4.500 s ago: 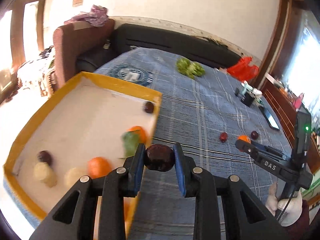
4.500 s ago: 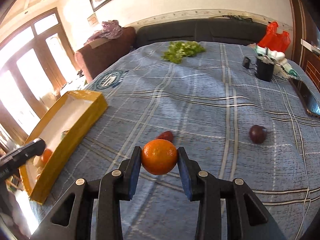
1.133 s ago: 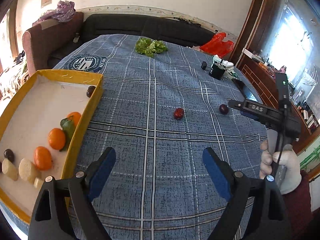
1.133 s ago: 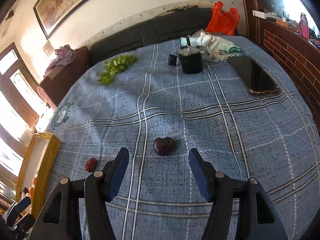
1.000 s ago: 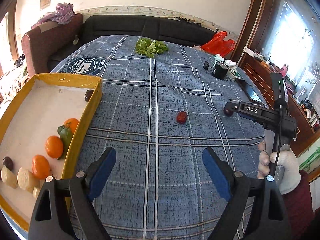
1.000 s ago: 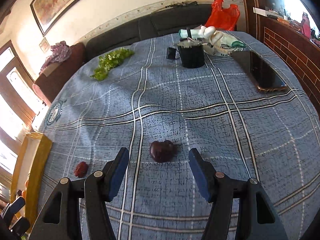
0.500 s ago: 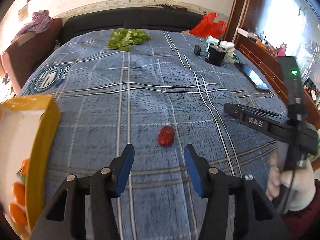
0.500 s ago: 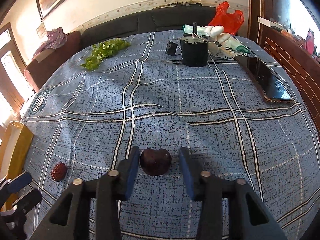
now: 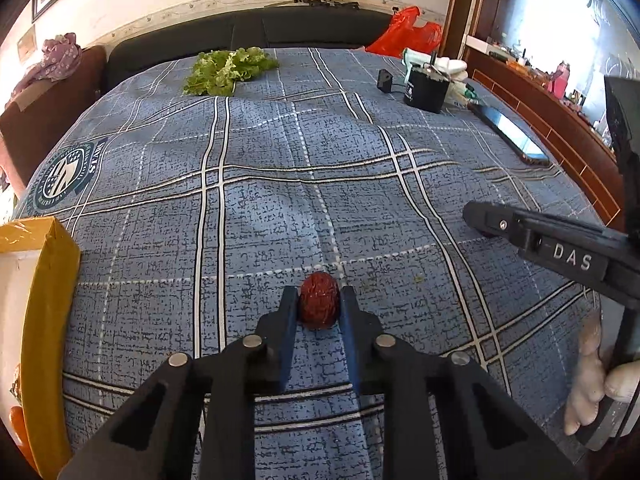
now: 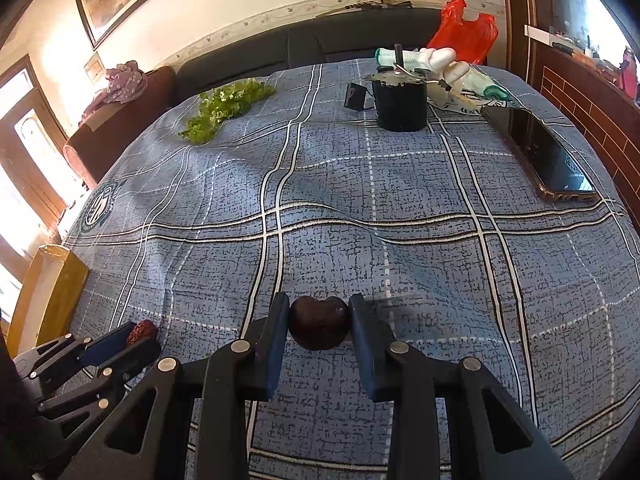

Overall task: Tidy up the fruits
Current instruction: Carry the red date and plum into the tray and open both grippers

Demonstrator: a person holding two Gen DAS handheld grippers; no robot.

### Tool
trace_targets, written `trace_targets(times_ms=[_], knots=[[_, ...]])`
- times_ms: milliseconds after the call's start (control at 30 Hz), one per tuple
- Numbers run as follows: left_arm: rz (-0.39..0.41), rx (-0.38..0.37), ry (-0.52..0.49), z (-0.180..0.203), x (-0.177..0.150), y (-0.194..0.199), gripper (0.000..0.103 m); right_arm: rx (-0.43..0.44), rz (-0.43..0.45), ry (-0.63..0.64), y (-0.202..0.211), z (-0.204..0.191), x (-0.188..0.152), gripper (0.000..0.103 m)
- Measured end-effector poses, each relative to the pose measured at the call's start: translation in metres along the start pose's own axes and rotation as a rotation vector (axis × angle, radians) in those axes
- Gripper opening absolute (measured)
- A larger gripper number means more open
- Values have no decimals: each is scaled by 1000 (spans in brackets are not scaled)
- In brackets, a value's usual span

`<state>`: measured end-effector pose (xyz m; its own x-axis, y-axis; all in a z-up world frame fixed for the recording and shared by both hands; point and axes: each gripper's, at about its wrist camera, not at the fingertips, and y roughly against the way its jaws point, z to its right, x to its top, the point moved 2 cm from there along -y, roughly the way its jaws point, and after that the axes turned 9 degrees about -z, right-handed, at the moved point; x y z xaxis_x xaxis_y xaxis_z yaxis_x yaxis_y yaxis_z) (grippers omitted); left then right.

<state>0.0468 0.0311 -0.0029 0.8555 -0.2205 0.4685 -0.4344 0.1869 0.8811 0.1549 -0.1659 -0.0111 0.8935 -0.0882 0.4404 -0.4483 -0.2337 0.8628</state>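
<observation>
My left gripper (image 9: pixel 319 300) is shut on a wrinkled red date (image 9: pixel 319 304) that rests on the blue plaid cloth (image 9: pixel 280 200). My right gripper (image 10: pixel 319 312) is shut on a dark purple plum (image 10: pixel 318 322), also down at the cloth. In the right wrist view the left gripper (image 10: pixel 138 338) shows at the lower left with the red date (image 10: pixel 141 330) between its fingers. The yellow tray (image 9: pixel 44 320) stands at the left edge, with an orange fruit (image 9: pixel 18 424) visible inside. The tray also shows in the right wrist view (image 10: pixel 56 288).
Green lettuce (image 9: pixel 228 68) lies at the far side of the cloth. A black cup (image 10: pixel 400 104), a small black box (image 10: pixel 355 96), white bottles (image 10: pixel 440 60), a phone (image 10: pixel 544 152) and a red bag (image 10: pixel 464 28) are at the far right. A dark sofa (image 9: pixel 240 36) is behind.
Both grippers have moved down and forward and closed: the left onto the red date, the right onto the dark plum. A second ago both were open and above the cloth.
</observation>
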Motion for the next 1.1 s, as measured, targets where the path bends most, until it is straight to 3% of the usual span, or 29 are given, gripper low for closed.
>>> trace_targets(times_ms=[400,867,1100], knots=[[55,69,71,-9,-11,36,20,14,17,13,8,-6,-7,33],[117,154,110,-7,-52,93,20,30,62,85,21,-33,-20,33],[160,172,186,-27,-81,121,20,16,82,111,25,-46,-30,33]])
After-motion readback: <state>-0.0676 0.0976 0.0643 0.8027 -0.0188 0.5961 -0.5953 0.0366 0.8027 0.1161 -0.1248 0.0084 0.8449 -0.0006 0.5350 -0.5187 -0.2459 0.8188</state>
